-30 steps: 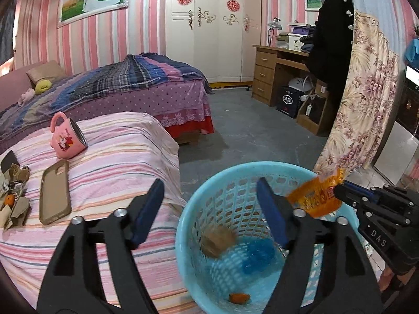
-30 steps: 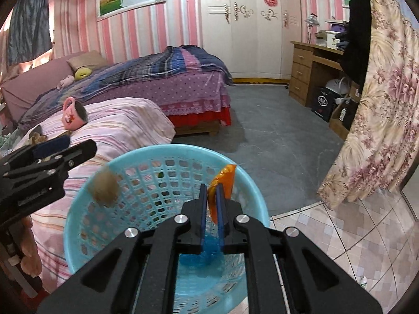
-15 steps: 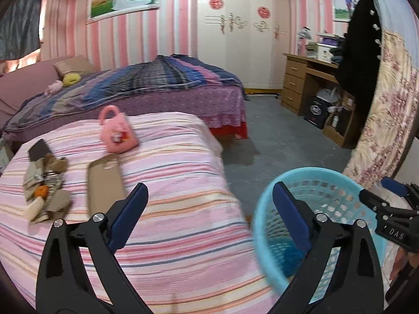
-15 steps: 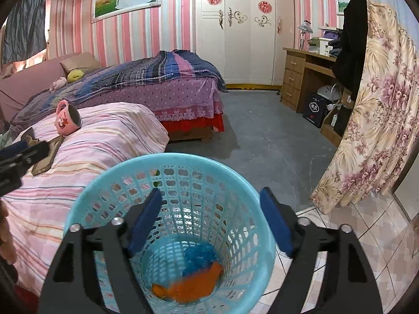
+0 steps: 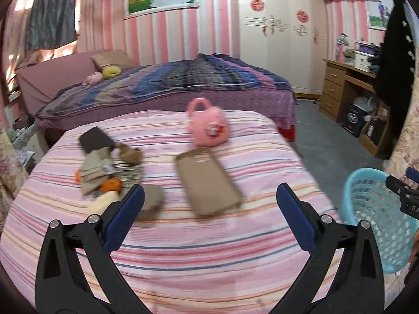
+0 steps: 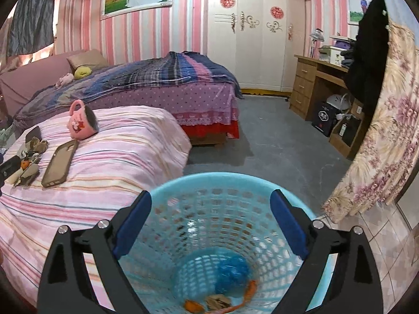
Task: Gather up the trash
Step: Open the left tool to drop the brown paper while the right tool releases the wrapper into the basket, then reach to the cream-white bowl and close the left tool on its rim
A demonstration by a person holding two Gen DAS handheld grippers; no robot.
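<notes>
Hovering over the striped bed point(image 5: 199, 238), the left tongs point(image 5: 209, 214) are spread wide, nothing between the blue pads point(image 5: 123, 217). Ahead of them and to their left sits the trash pile point(image 5: 110, 167): crumpled brown paper scraps, an orange bit, a pale wrapper piece, a dark card at the far end. One brown scrap point(image 5: 152, 204) lies just beside the left pad, touching or not cannot be told. Straight ahead between the pads lies a brown phone case point(image 5: 207, 183), flat on the cover. Beyond it a pink mug point(image 5: 209, 128) lies tipped on its side. View is motion-blurred.

Right tongs point(image 6: 209, 230) hang above the blue basket point(image 6: 311, 212), also spread, empty. Basket mouth is directly under and ahead of them. Down at the basket bottom: a blue crumpled lump point(image 6: 233, 272), an orange wrapper point(image 6: 248, 293), a brown scrap and a small orange piece near the close wall. Basket stands on the floor just right of the striped bed, also seen at the far right of the left tongs point(image 5: 374, 219), with the right tongs' black body over its rim there.

From the right tongs, the trash pile point(image 6: 28, 157) is well off to the left on the bed, phone case point(image 6: 60, 162) and mug point(image 6: 81, 123) beside it. Behind: a second bed with plaid blanket point(image 6: 162, 78), white wardrobe point(image 6: 256, 31), wooden desk point(image 6: 314, 78), floral curtain point(image 6: 387, 136) at right.
</notes>
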